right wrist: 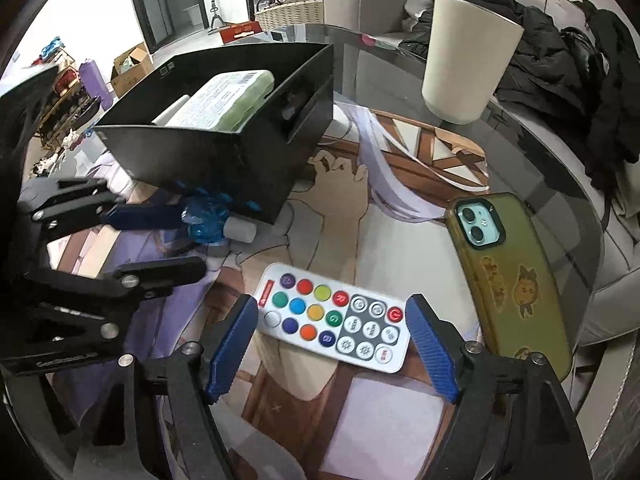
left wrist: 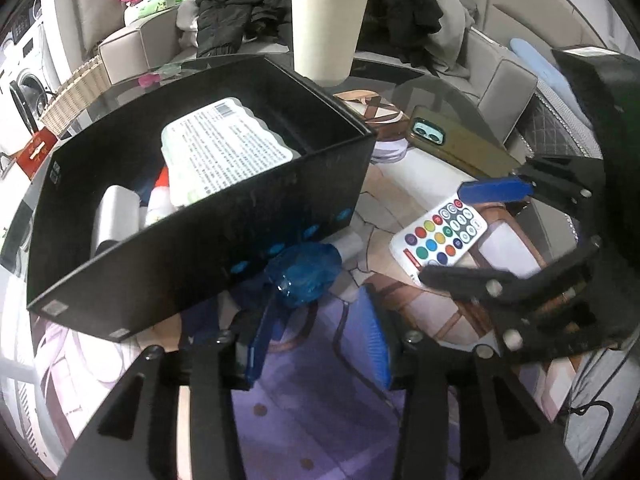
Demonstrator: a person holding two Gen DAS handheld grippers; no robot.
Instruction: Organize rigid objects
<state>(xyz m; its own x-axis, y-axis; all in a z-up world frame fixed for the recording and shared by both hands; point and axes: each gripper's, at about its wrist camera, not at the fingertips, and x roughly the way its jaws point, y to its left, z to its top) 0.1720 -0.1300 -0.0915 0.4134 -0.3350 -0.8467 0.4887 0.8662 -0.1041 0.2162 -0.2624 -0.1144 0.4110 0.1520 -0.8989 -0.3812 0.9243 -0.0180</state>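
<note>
A black box holds a white-labelled green pack and other items. A small blue-wrapped thing with a white end lies against the box's near wall. My left gripper is open just short of it; it also shows in the right wrist view. A white remote with coloured buttons lies on the printed mat. My right gripper is open with a finger on each side of the remote, seen too in the left wrist view. A phone in a yellow case lies to the right.
A tall cream cup stands behind on the round glass table. Dark clothes lie piled on the sofa beyond. A wicker basket and a washing machine are farther back.
</note>
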